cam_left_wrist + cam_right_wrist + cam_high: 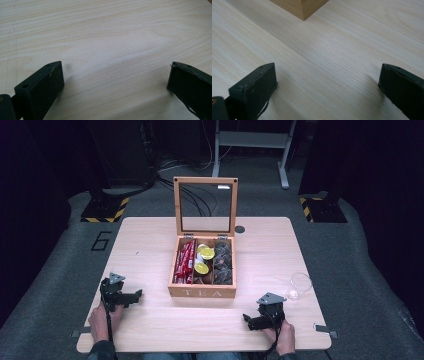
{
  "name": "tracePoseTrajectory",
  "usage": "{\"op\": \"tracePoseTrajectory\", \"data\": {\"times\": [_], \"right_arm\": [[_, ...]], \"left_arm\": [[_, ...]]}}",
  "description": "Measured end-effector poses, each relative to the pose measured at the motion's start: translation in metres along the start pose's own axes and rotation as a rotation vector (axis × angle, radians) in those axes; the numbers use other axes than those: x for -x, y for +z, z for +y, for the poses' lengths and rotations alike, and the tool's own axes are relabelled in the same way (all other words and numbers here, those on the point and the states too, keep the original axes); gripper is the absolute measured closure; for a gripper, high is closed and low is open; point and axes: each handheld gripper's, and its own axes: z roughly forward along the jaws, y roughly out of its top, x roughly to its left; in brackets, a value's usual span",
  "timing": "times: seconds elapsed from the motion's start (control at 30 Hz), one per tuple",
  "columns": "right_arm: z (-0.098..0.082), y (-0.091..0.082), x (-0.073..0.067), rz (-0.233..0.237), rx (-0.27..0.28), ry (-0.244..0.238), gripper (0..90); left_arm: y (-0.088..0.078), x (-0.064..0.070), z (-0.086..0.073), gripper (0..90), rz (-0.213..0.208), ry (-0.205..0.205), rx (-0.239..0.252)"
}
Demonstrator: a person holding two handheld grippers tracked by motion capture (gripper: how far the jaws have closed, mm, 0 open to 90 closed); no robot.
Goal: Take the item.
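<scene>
A wooden tea box [202,292] marked TEA stands mid-table with its glass lid [205,206] raised upright. Inside lie red sachets [185,261] on the left, yellow-topped pods [204,260] in the middle and dark tea bags [223,263] on the right. My left gripper [134,296] rests on the table left of the box, open, with bare wood between its jaws [116,72]. My right gripper [251,321] rests near the front edge, right of the box, open and empty [327,75]. A corner of the box [299,7] shows ahead of it.
A clear plastic cup [300,285] stands near the table's right edge, just behind my right gripper. The light wooden table [150,245] sits on grey floor, with cables and black stands with hazard-striped bases [105,210] behind it.
</scene>
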Motion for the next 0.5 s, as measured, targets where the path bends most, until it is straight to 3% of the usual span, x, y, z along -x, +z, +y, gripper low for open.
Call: {"op": "tracePoseTrajectory", "data": {"times": [0.5], "right_arm": [[0.0001, 0.0003, 0.0004, -0.003, 0.005, 0.007, 1.6]], "left_arm": [[-0.0001, -0.0004, 0.0001, 0.2, 0.0, 0.004, -0.003]]}}
